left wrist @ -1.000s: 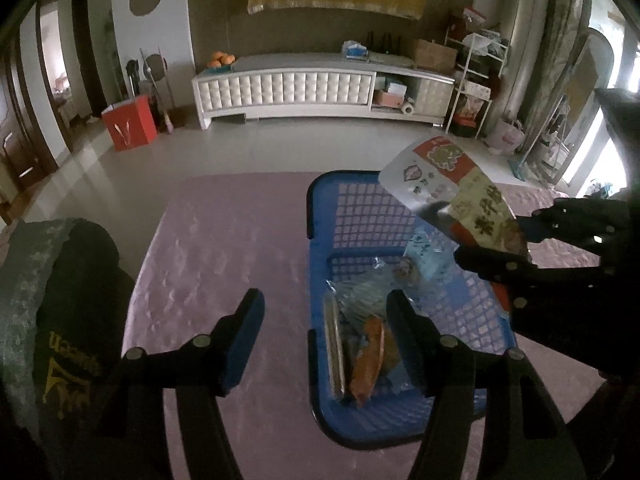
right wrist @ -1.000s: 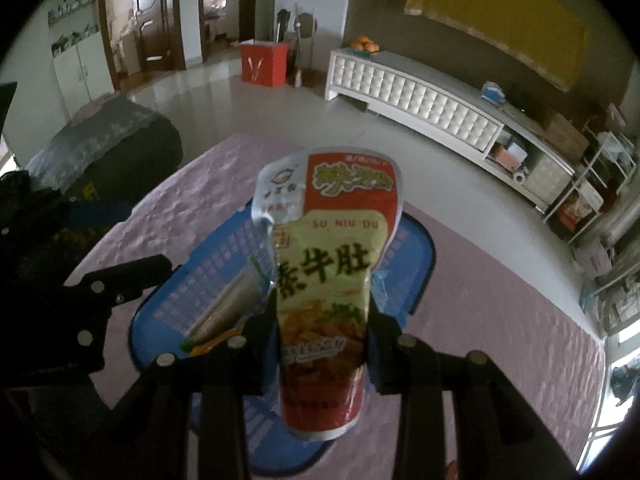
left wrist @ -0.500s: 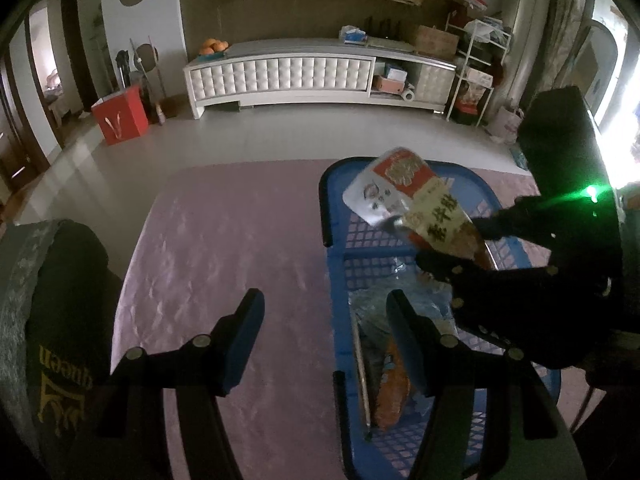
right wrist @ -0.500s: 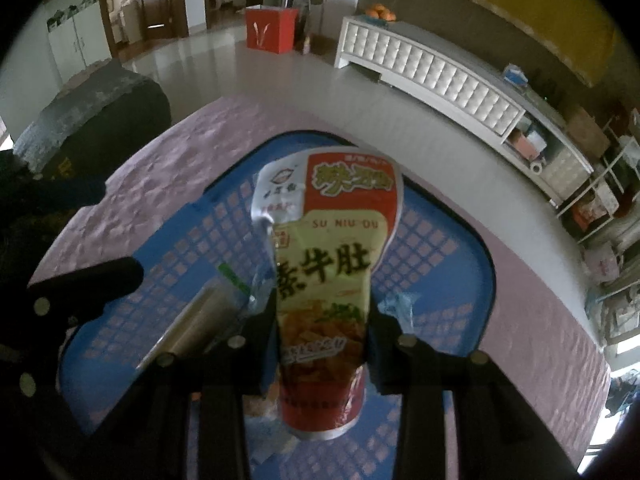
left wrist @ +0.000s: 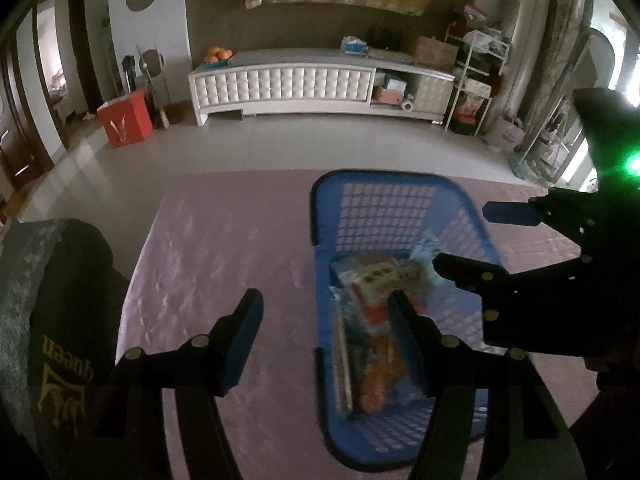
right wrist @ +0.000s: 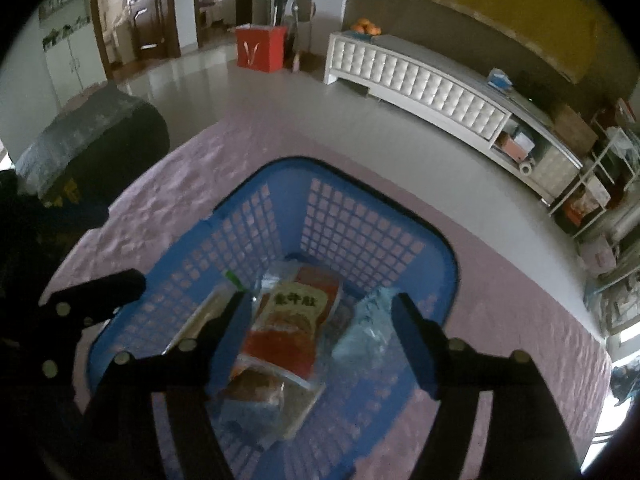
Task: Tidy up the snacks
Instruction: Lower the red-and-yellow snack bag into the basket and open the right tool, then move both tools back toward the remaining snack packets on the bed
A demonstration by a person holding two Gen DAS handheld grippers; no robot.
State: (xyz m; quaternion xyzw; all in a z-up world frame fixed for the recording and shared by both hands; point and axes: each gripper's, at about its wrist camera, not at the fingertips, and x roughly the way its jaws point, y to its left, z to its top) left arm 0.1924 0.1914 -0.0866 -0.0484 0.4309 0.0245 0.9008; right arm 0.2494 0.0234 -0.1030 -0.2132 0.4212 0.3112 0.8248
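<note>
— Snacks: where are they?

— In a blue basket (right wrist: 360, 216) on a pink cloth (left wrist: 224, 248). A red and yellow pouch (right wrist: 294, 320) lies flat on top of the pile, a pale blue packet (right wrist: 364, 324) just to its right, an orange pack (left wrist: 376, 376) nearer the front.

— And the grippers?

— The right gripper (right wrist: 320, 332) hovers over the basket, jaws wide apart, holding nothing; the pouch lies below the gap. The left gripper (left wrist: 326, 320) sits at the basket's left edge, jaws also spread and empty, one finger (left wrist: 244, 332) over the cloth.

— Anything else?

— A dark cushion (left wrist: 60, 312) at the cloth's left.
</note>
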